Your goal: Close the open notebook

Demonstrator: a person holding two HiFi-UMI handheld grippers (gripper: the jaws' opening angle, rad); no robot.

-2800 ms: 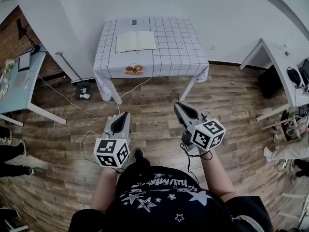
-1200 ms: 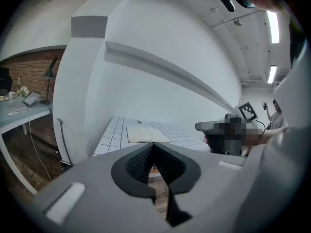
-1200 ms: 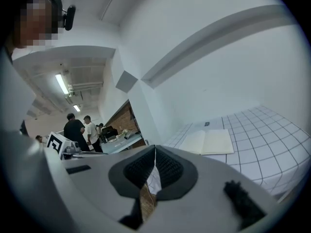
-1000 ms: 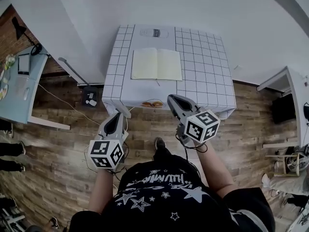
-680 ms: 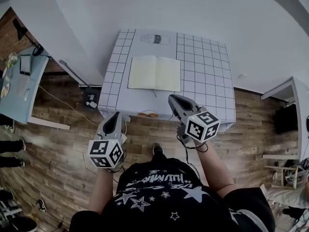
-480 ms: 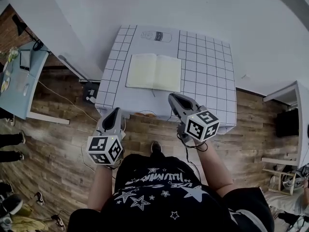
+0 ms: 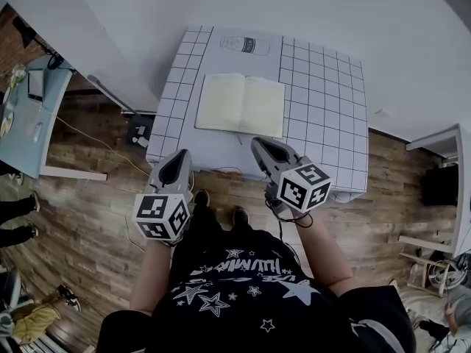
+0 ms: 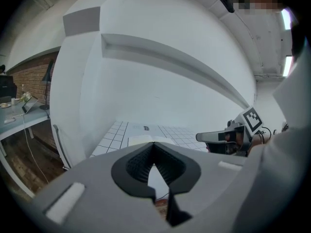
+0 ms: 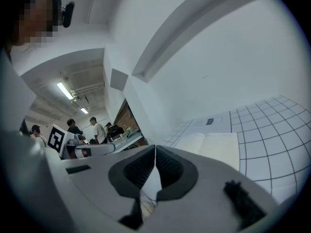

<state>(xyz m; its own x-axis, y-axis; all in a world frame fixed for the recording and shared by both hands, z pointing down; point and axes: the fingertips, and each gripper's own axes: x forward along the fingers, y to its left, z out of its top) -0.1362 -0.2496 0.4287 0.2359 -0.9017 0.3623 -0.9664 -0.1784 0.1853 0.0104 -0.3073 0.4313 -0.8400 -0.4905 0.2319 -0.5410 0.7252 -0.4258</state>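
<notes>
Now | left gripper (image 7: 179, 160) jaws together | right gripper (image 7: 259, 147) likewise | both aimed toward notebook (image 7: 241, 105)

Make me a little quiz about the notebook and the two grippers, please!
1. True or false: the notebook lies open on the checked table.
2. The right gripper has its jaws: A) wide apart, B) together with nothing between them, C) clamped on a page.
3. Is the left gripper touching the notebook?
Key: 1 true; 2 B; 3 no, it is apart from the notebook.
</notes>
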